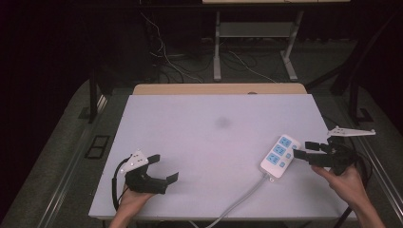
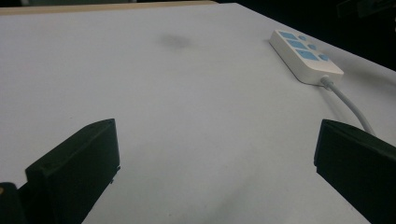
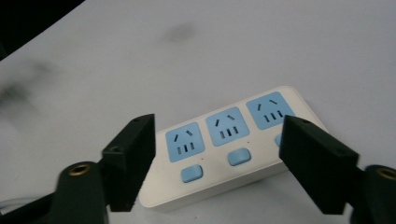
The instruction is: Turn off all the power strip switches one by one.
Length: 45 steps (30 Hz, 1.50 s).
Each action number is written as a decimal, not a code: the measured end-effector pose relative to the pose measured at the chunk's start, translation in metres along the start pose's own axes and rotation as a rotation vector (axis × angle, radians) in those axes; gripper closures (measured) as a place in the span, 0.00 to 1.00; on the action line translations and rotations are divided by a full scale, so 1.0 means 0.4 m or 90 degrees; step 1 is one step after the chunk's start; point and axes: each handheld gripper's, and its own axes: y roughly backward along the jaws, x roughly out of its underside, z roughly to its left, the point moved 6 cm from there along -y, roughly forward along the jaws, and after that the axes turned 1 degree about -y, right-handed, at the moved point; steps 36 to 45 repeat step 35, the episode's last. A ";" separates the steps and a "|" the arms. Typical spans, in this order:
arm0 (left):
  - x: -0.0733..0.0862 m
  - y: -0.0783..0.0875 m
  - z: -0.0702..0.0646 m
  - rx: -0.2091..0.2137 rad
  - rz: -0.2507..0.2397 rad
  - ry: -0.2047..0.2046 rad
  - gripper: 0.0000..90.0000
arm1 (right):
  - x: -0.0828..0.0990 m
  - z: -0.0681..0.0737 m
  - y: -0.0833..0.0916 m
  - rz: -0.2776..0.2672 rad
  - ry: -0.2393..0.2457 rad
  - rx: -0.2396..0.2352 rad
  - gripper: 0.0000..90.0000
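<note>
Reading my rig: power strip [image 1: 281, 157] near the table's [image 1: 190, 142] right edge.
Axis: long side runs from near edge toward far-right corner.
Right gripper [image 1: 301, 148]: jaws apart, empty, just right of the strip; I'm nearer.
Left gripper [image 1: 164, 166]: apart, empty, near-left corner.

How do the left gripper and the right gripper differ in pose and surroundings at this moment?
The left gripper sits over bare table near its front left, far from the power strip; the right gripper sits at the strip's right edge. The left gripper's jaws frame only tabletop; the right gripper's jaws frame the strip's blue sockets without pressing on them. Both are open and hand-held.
</note>
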 end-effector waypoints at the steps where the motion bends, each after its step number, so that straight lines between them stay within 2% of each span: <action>1: 0.000 0.000 0.000 0.000 0.000 0.000 0.00 | 0.004 0.006 0.000 -0.006 0.000 0.000 0.20; 3: 0.000 0.001 0.000 0.000 -0.001 0.000 0.00 | 0.012 0.019 -0.002 -0.016 0.004 -0.005 0.14; 6: -0.001 0.001 0.001 0.000 -0.001 0.000 0.00 | 0.022 0.036 -0.004 -0.029 0.010 -0.009 0.12; 9: -0.002 0.002 0.001 0.001 -0.002 -0.002 0.00 | 0.034 0.053 -0.010 -0.038 0.014 -0.024 0.01; 15: -0.001 0.002 0.001 0.001 -0.001 -0.003 0.00 | 0.062 0.084 -0.018 -0.060 0.024 -0.061 0.01; 22: -0.002 0.002 0.000 0.003 -0.001 -0.004 0.00 | 0.099 0.099 -0.042 -0.042 0.035 -0.078 0.01; 28: -0.001 0.002 0.001 0.003 0.000 -0.004 0.00 | 0.133 0.114 -0.072 -0.003 0.045 -0.084 0.01; 31: -0.002 0.002 0.000 0.003 -0.001 -0.005 0.00 | 0.136 0.124 -0.077 0.001 0.057 -0.083 0.01; 45: -0.001 0.001 0.001 0.004 0.003 -0.004 0.00 | 0.143 0.130 -0.086 0.005 0.057 -0.088 0.01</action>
